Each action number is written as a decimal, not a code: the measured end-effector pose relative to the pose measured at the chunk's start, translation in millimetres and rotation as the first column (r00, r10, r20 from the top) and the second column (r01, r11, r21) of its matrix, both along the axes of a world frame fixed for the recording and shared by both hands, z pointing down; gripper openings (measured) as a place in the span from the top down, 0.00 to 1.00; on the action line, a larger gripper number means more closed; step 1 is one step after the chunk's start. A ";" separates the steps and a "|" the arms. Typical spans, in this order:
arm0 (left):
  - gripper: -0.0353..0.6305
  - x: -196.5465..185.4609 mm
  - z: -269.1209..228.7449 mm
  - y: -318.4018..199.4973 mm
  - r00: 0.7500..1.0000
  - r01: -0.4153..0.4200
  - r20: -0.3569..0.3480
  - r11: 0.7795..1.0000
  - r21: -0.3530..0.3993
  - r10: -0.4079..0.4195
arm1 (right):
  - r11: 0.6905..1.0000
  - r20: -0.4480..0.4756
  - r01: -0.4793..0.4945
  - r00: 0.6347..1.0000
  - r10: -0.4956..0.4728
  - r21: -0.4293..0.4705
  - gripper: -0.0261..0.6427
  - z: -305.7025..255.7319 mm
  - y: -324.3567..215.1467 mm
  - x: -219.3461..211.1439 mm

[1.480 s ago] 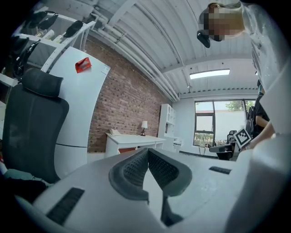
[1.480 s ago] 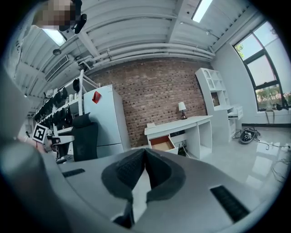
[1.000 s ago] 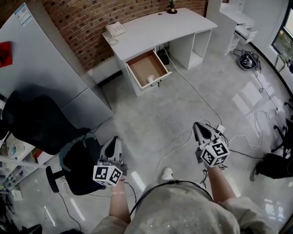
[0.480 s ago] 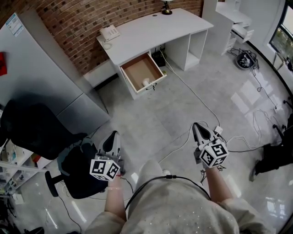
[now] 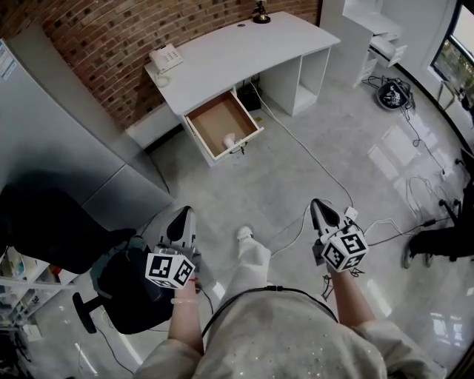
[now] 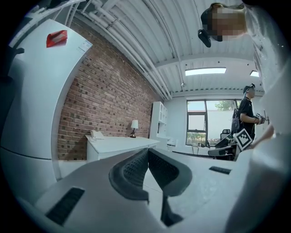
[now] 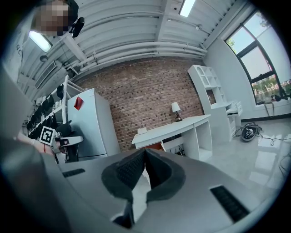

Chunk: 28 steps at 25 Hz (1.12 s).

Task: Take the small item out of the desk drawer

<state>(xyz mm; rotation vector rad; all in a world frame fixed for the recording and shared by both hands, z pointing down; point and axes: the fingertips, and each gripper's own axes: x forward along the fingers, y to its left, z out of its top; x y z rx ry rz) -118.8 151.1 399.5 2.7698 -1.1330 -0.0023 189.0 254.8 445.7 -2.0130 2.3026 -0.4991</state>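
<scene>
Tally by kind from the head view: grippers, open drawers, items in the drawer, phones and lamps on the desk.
Grippers: 2, the left gripper and the right gripper, both shut and empty
Open drawer: 1
In it, small item: 1
White telephone: 1
Table lamp: 1
Total: 6

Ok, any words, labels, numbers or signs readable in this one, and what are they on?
Nothing can be read here.
Red sticker on the fridge: any print too blurred.
White label beside it: too small to read.
Left marker cube and right marker cube: black-and-white patterns only, no letters.
</scene>
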 end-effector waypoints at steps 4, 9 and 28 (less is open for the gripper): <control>0.94 2.0 3.1 -44.2 1.000 0.007 -0.001 1.000 -0.011 -0.007 | 1.000 -0.002 -0.004 1.000 0.004 -0.001 0.95 -2.9 -42.4 6.9; 0.94 3.9 5.8 -110.3 1.000 0.024 -0.007 0.999 -0.027 -0.024 | 1.000 -0.015 0.018 1.000 -0.018 -0.019 0.95 -6.2 -99.5 7.1; 0.94 40.4 28.8 -282.2 1.000 -0.019 -0.004 0.997 -0.073 0.019 | 0.992 -0.001 0.047 0.999 -0.047 -0.115 0.95 26.1 -266.2 15.4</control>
